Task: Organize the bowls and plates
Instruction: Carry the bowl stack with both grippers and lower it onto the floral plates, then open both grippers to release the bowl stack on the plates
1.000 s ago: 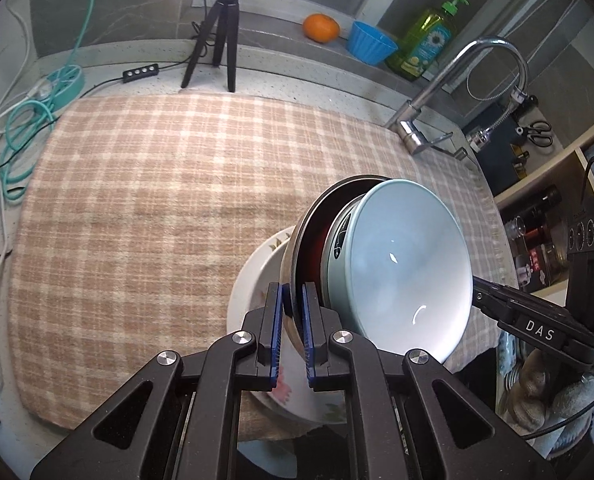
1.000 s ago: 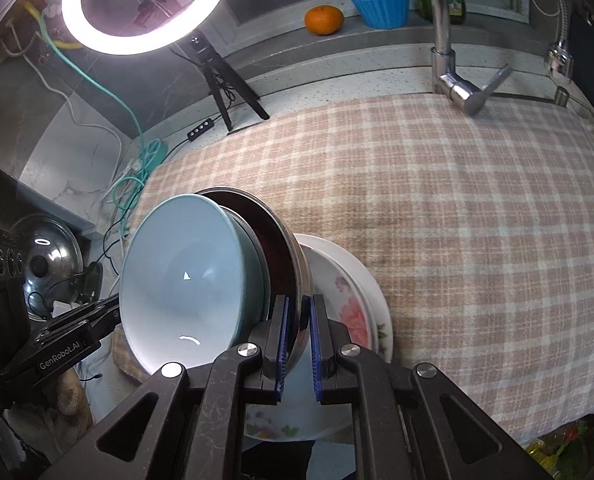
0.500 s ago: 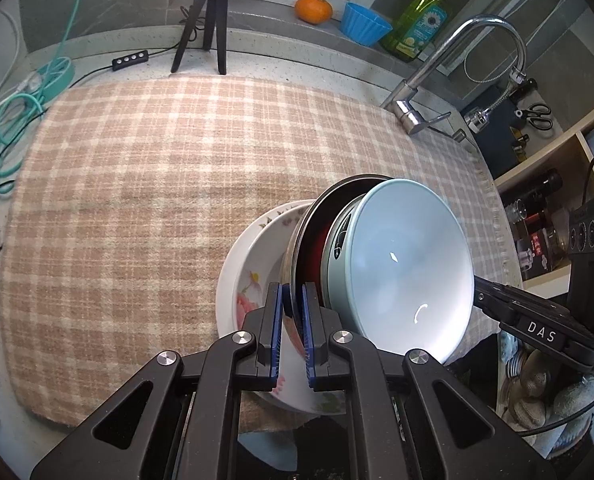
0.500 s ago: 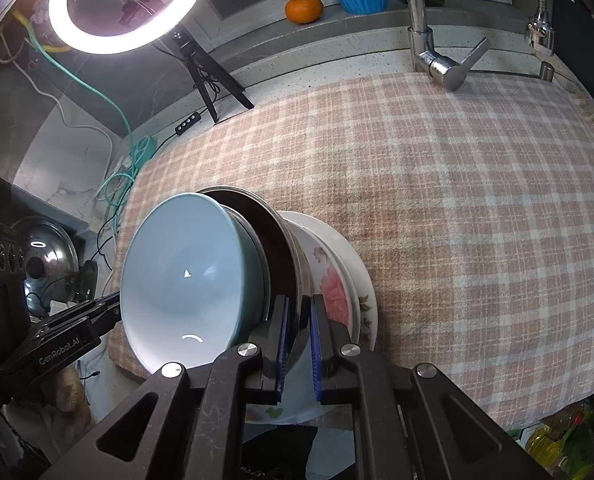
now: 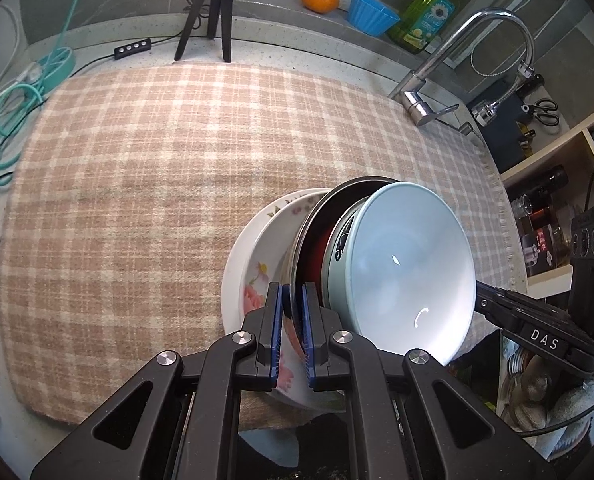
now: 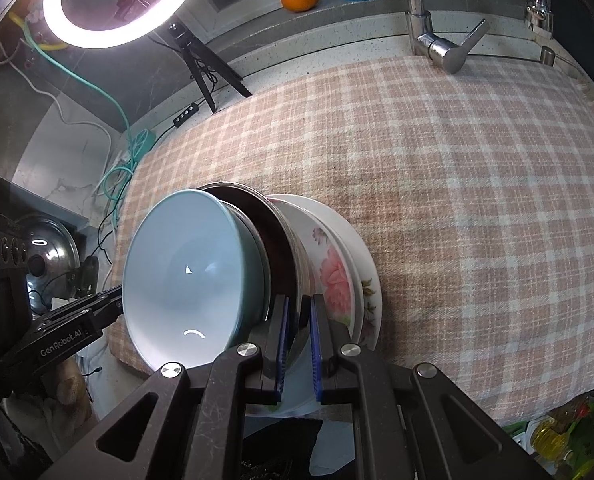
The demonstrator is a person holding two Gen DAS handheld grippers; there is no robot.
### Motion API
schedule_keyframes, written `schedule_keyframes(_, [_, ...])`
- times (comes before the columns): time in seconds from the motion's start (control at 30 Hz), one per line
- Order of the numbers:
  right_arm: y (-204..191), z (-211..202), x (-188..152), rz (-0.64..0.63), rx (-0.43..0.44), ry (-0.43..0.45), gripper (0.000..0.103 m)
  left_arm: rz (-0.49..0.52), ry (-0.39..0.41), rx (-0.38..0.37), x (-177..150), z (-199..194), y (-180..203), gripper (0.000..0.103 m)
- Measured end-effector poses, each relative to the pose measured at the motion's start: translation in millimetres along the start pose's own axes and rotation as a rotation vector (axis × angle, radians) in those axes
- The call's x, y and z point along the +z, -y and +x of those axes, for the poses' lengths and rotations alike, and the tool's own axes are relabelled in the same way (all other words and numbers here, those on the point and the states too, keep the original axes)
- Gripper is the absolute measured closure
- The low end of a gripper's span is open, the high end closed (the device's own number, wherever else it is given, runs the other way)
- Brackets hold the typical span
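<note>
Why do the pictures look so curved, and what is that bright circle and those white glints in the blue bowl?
Both views: fisheye lenses bend the checked cloth and darken the corners. Right wrist view: a glowing ring light flares at top left. Both views: small white glints show on the glossy pale blue bowl.

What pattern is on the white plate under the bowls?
Pink flowers with green leaves on the round white ceramic plate, clearest in the right wrist view.
</note>
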State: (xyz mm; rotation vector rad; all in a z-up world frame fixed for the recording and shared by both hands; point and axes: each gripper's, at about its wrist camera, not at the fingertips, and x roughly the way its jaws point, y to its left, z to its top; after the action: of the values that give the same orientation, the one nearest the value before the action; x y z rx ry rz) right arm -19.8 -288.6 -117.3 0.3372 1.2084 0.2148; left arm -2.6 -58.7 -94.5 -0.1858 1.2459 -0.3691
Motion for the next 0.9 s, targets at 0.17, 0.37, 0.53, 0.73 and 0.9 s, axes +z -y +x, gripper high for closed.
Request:
schedule_keyframes(0.17, [3.2, 1.7, 0.1, 0.013, 0.007, -0.005, 0.093, 0.002, 0.001, 0.000, 0.2, 1.1, 0.1, 0.095])
schedule_keyframes(0.37, [2.0, 2.1, -0.3, 0.011, 0.012, -0.004, 0.093, 0.008, 0.001, 0.004, 1.3, 1.4, 0.0, 0.095])
schedule_keyframes(0.53, [1.1, 1.7, -0.7, 0.002, 0.015, -0.002, 0.091, 0.014, 0.002, 0.005, 1.4, 1.9, 0.6, 0.095])
schedule_keyframes(0.73, [-1.9, 0.9, -2.6, -0.016, -0.002, 0.010, 0.091, 0.025, 0.004, 0.003, 1.1, 2.4, 1.3, 0.095])
schedule_keyframes(0.9, [-1.6, -0.9, -3.4, -0.017, -0.006, 0.023, 0.091, 0.040, 0.010, 0.009, 1.8, 1.6, 2.7, 0.095])
